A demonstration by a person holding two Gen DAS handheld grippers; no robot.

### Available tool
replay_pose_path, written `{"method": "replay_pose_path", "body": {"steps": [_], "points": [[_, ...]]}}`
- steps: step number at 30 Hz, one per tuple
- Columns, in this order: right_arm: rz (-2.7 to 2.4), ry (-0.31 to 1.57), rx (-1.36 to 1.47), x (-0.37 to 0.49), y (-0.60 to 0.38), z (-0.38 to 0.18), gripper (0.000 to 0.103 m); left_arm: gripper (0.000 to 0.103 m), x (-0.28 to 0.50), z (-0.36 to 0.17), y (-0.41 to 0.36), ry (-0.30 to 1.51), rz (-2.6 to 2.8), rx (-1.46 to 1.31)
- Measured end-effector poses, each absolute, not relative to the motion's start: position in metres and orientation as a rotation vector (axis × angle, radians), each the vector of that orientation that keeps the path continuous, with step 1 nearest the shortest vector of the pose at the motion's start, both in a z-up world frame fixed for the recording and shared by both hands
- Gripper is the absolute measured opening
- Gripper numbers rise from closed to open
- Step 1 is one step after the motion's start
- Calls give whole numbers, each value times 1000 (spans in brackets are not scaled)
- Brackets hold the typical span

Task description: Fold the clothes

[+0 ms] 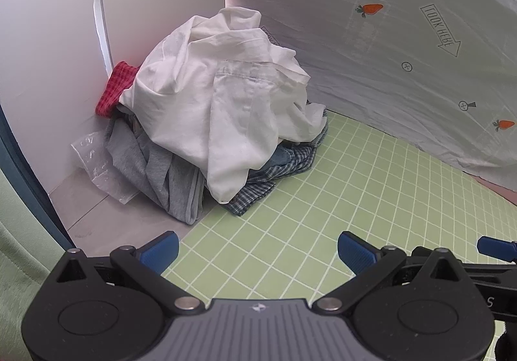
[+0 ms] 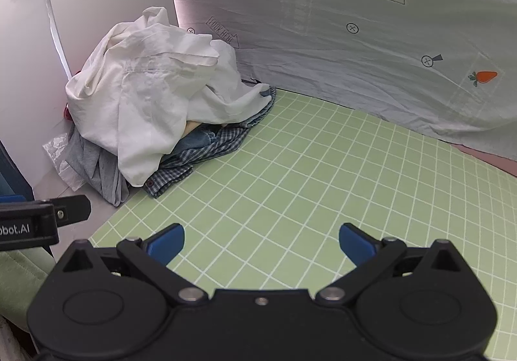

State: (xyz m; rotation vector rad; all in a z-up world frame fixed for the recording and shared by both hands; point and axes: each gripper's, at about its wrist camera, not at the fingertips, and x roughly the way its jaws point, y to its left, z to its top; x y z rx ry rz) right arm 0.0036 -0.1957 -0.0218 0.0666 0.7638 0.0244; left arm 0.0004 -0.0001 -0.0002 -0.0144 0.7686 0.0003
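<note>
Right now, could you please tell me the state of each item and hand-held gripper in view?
left hand-held gripper: open, empty, over the mat.
right hand-held gripper: open, empty, over the mat.
white shirt: crumpled, unfolded, on top of the pile.
grey garment: bunched, under the white shirt.
blue checked shirt: crumpled, partly on the green grid mat.
red checked cloth: wedged against the wall.
plastic bag: flat, crinkled.

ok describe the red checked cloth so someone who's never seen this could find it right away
Start at the heap of clothes in the far left corner, where the green gridded mat ends, topped by a big crumpled white shirt. Look at the heap's back left edge, against the pale wall: the red checked cloth pokes out there. It is the only red piece; its neighbours are white, grey and blue plaid.
</note>
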Motion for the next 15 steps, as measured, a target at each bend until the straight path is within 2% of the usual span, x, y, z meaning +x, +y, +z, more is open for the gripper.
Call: {"method": "replay_pose_path", "body": {"steps": [15], "points": [[29, 767, 62, 6, -203, -26, 103, 103, 7, -3, -3, 770, -5, -15]]}}
